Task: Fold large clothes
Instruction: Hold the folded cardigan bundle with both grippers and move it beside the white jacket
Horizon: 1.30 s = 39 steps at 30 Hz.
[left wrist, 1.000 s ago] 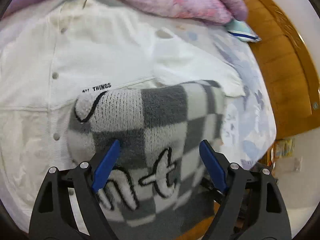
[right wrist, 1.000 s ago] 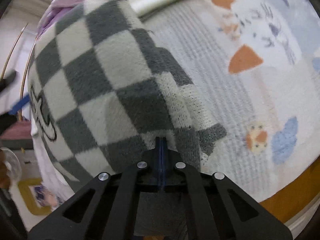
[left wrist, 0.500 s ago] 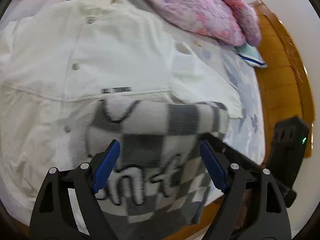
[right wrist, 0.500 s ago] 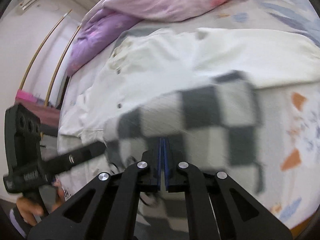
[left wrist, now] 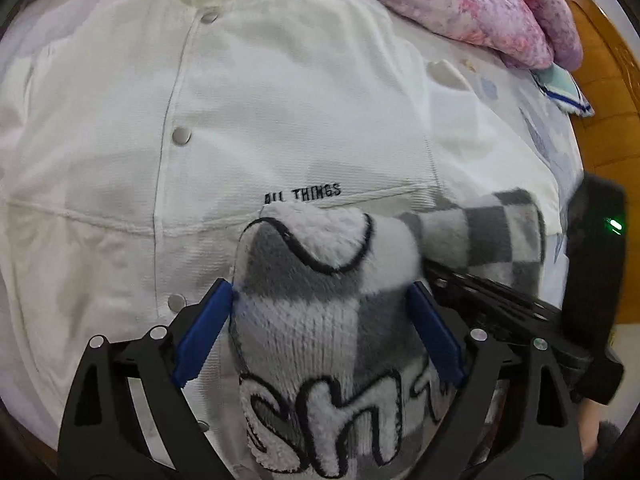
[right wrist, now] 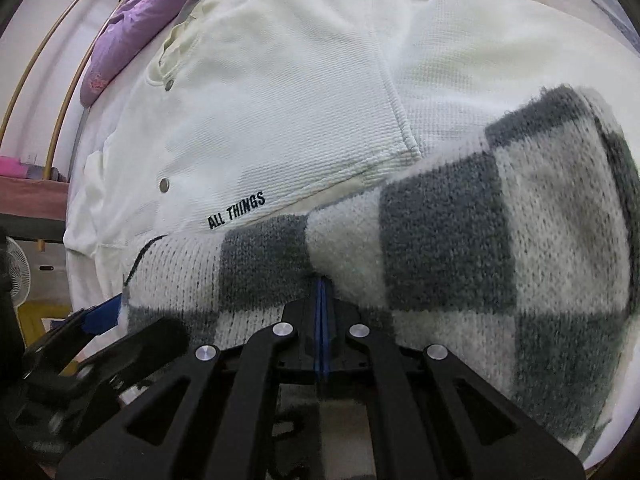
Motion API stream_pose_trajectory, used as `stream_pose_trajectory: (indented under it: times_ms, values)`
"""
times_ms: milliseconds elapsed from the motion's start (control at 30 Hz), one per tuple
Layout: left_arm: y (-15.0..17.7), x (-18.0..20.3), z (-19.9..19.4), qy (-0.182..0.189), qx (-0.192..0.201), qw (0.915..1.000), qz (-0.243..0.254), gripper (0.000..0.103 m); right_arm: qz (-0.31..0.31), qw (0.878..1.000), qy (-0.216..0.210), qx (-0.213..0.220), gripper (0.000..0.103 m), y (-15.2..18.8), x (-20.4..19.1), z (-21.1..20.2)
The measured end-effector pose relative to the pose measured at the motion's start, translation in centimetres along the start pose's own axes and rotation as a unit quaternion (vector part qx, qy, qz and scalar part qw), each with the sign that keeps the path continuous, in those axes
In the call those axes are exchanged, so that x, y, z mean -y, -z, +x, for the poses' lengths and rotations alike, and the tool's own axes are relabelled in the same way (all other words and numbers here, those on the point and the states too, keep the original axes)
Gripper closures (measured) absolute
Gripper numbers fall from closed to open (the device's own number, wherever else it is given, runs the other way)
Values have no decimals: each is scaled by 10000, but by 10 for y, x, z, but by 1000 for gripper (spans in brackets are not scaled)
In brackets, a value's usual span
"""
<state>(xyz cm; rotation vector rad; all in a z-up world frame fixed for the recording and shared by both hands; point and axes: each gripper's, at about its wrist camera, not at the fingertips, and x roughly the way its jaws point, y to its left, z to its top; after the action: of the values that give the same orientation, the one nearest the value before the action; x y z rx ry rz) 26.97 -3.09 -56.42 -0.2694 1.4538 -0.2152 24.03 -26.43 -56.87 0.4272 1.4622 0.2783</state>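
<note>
A grey-and-white checkered knit sweater (left wrist: 332, 304) with black lettering hangs in front of a white snap-button jacket (left wrist: 240, 128) spread on the bed. My left gripper (left wrist: 322, 320) is open, its blue pads on either side of the sweater's bunched fabric. My right gripper (right wrist: 321, 300) is shut on the sweater (right wrist: 480, 240), holding a fold of it above the jacket (right wrist: 280, 100). The right gripper's body shows at the right of the left wrist view (left wrist: 520, 304).
A pink and purple quilt (left wrist: 460, 4) lies at the head of the bed, also in the right wrist view (right wrist: 120, 36). The patterned bed sheet (left wrist: 552, 136) meets a wooden bed frame (left wrist: 608, 80) on the right. A fan (right wrist: 16, 272) stands beside the bed.
The sweater has been carried further over the white jacket. The right gripper has swung in close beside the left one. The left gripper stays open around the fabric.
</note>
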Motion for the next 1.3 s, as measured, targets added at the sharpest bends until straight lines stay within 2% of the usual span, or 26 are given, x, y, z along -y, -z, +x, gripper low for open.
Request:
stream_pose_trajectory:
  times_ms: [67, 200, 233, 333, 433, 533, 600, 667, 700, 733, 800, 900, 933, 967, 1067, 1100, 1167, 1200, 1233, 1300]
  values:
    - [2, -4, -3, 154, -15, 9999, -26, 12, 286, 9992, -201, 188, 103, 7, 7, -27]
    - [11, -13, -10, 354, 21, 9993, -146, 12, 403, 9974, -43, 592, 97, 40, 27, -79]
    - [12, -14, -13, 380, 15, 9991, -206, 12, 401, 9972, 140, 608, 97, 51, 35, -88]
    - [23, -15, -30, 411, 184, 9988, -166, 12, 562, 9962, 547, 386, 99, 75, 60, -85]
    - [34, -15, -37, 546, 240, 9980, -216, 12, 702, 9956, 537, 302, 103, 86, 81, -66]
    - [47, -13, -44, 423, 302, 9985, -145, 12, 655, 9950, 649, 379, 103, 81, 86, -52]
    - [60, -10, -51, 294, 379, 9988, -2, 12, 636, 9959, 511, 379, 103, 81, 86, -61]
    - [70, -7, -56, 238, 359, 9990, 133, 12, 670, 9964, 191, 478, 97, 93, 87, -79]
    - [75, -6, -59, 212, 374, 9989, 189, 12, 783, 9953, 145, 542, 84, 106, 91, -92]
    - [80, -5, -60, 201, 374, 9988, 254, 12, 879, 9938, 144, 669, 61, 120, 94, -104]
    - [91, -5, -63, 109, 398, 9986, 320, 12, 1052, 9896, 153, 964, 41, 149, 99, -123]
    - [104, -7, -61, 45, 324, 9992, 231, 12, 1488, 9839, 181, 975, 35, 195, 111, -123]
    - [108, -7, -60, 26, 290, 9993, 224, 12, 1587, 9829, 210, 904, 30, 202, 112, -117]
    - [111, -6, -59, -7, 243, 9994, 250, 12, 1708, 9817, 394, 743, 29, 214, 116, -106]
    - [120, -3, -57, -156, 191, 9991, 359, 12, 1814, 9805, 428, 625, 27, 233, 126, -86]
    - [122, -3, -56, -181, 164, 9990, 373, 12, 2025, 9764, 164, 736, 24, 240, 135, -80]
    - [125, -4, -53, -189, 69, 9992, 355, 12, 2642, 9588, -676, 791, 24, 251, 155, -68]
    - [127, -5, -52, -193, 41, 9993, 328, 12, 3030, 9430, -1125, 792, 24, 258, 166, -60]
    - [127, -5, -51, -228, 14, 9993, 308, 12, 3241, 9319, -1397, 838, 22, 265, 172, -54]
    - [129, -4, -48, -311, -37, 9989, 358, 12, 3397, 9197, -1713, 968, 22, 275, 178, -49]
